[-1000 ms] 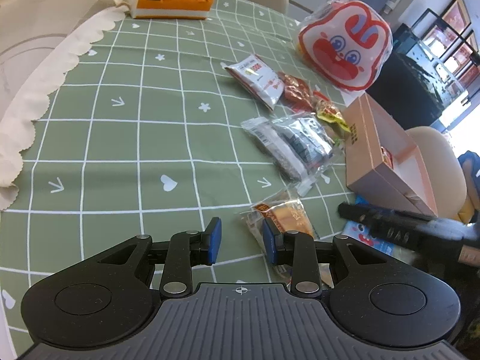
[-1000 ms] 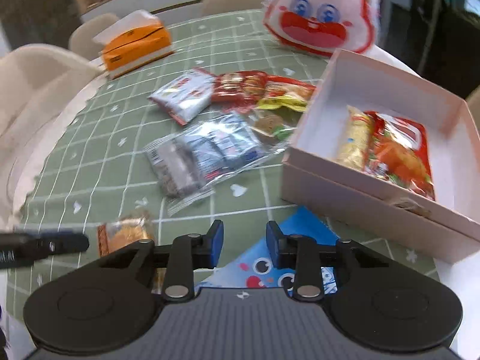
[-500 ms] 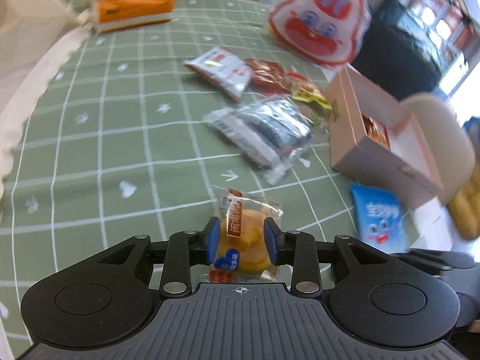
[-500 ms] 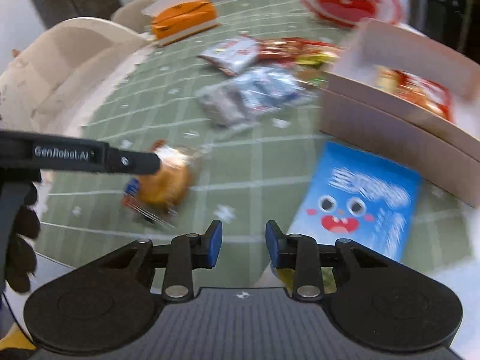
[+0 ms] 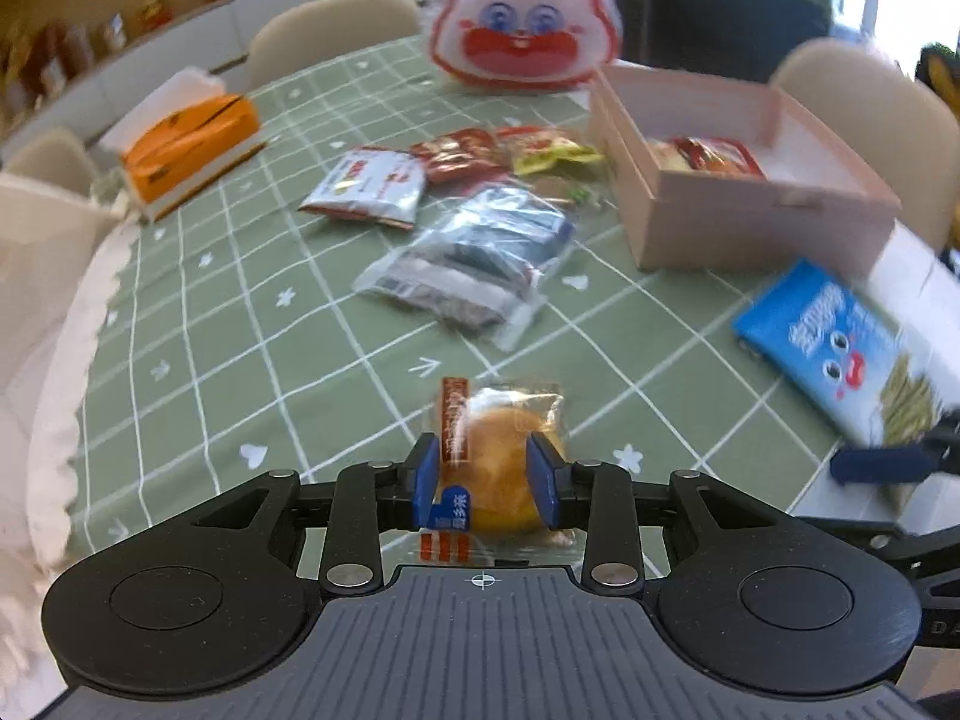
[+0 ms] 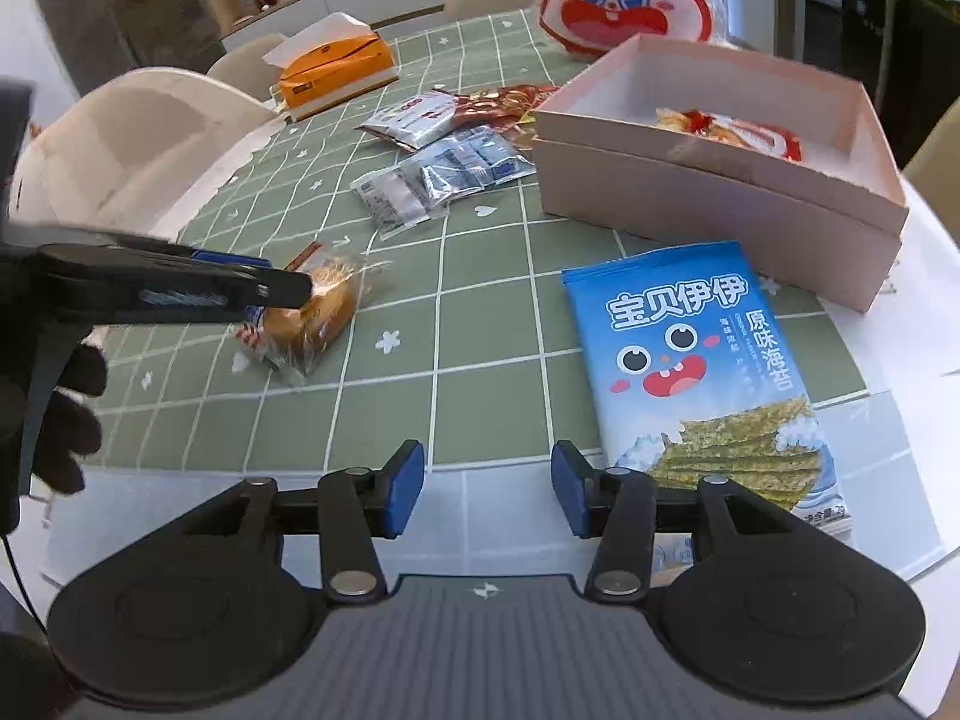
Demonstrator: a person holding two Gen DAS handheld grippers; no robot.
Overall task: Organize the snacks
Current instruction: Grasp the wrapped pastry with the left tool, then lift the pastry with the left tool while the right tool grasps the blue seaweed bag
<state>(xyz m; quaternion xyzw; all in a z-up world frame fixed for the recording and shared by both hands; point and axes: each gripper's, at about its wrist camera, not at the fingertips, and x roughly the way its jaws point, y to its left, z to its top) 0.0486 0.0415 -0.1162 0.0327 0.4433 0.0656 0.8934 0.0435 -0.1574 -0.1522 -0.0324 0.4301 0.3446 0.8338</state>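
Our left tongs are clenched on a wrapped bun, one blue pad pressed to each side of the wrapper; from the right wrist camera the bun seems to rest on the green bench, though we cannot tell whether it is lifted. Our right tongs are released, spread wide with nothing between the pads, over the near edge of the bench. Just right of them lies a blue seaweed packet, sharp in this view but blurred in the left one. Beyond it sits the pink box with snacks inside. Ahead of the left tongs lie clear packets. Only the right view shows the gloved hand behind the left tongs.
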